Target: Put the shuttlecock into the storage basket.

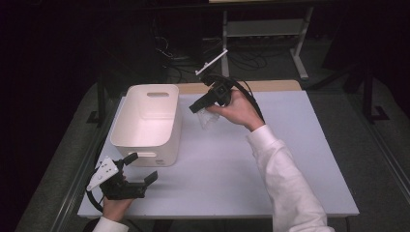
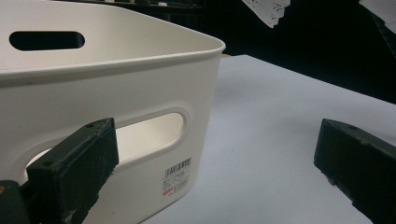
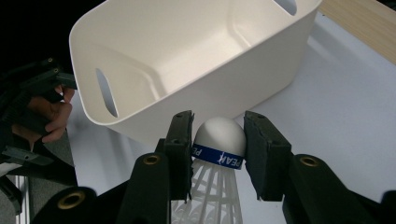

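A white shuttlecock (image 3: 218, 140) with a blue band around its cork is clamped between the jaws of my right gripper (image 3: 218, 151). In the high view my right gripper (image 1: 199, 106) hangs above the table just right of the white bin (image 1: 147, 123), with the shuttlecock's feathers (image 1: 209, 119) showing below the hand. The bin is empty inside and has handle slots. My left gripper (image 1: 143, 168) rests at the table's near left corner, open, one jaw close to the bin's near wall (image 2: 140, 140).
A white table top (image 1: 270, 159) carries the bin, with a wooden strip (image 1: 275, 86) along its far edge. Behind stand a metal frame (image 1: 263, 29) and cables on the dark floor. A barcode label (image 2: 177, 179) sits on the bin's near wall.
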Demonstrator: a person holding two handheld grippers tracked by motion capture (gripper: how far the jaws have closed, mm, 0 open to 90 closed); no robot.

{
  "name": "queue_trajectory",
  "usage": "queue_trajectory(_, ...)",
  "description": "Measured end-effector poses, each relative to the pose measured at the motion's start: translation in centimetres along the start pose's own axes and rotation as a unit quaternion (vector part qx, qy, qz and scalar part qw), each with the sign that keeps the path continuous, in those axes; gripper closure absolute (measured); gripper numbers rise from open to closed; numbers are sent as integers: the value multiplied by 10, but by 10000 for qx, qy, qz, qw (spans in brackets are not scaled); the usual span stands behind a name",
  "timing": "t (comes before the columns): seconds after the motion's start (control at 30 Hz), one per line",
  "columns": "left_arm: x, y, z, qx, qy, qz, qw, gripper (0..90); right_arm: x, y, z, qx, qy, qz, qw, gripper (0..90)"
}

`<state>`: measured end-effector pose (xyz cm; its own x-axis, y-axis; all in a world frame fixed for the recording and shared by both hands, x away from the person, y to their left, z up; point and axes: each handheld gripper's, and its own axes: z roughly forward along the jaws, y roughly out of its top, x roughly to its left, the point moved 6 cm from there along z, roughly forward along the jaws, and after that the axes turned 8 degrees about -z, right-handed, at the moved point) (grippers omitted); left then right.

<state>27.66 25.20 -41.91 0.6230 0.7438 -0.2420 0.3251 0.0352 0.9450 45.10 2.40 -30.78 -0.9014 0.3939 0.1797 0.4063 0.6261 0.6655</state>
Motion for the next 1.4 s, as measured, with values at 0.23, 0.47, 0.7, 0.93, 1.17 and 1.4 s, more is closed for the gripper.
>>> queue_trajectory(0.23, -1, 0, 0, -3, -5, -41, 10000, 0, 2, 8, 7, 50, 2, -99, 9999, 623)
queue_trajectory(0.47, 0, -1, 0, 58, 16, -29, 10000, 0, 4, 21, 10, 2, 46, -211, 9998, 623)
queue_trajectory(0.7, -1, 0, 0, 4, -2, -52, 10000, 0, 7, 27, 15, -18, 107, -257, 9996, 623)
queue_trajectory(0.93, -1, 0, 0, -21, -28, -83, 10000, 0, 10, 36, 21, -94, 193, -259, 9994, 623)
queue_trajectory(1.17, -1, 0, 0, -48, -52, -106, 9999, 0, 17, 53, 26, -197, 256, -404, 9987, 623)
queue_trajectory(1.4, -1, -1, 0, -18, -45, -107, 9999, 0, 25, 66, 36, -197, 346, -578, 9975, 623)
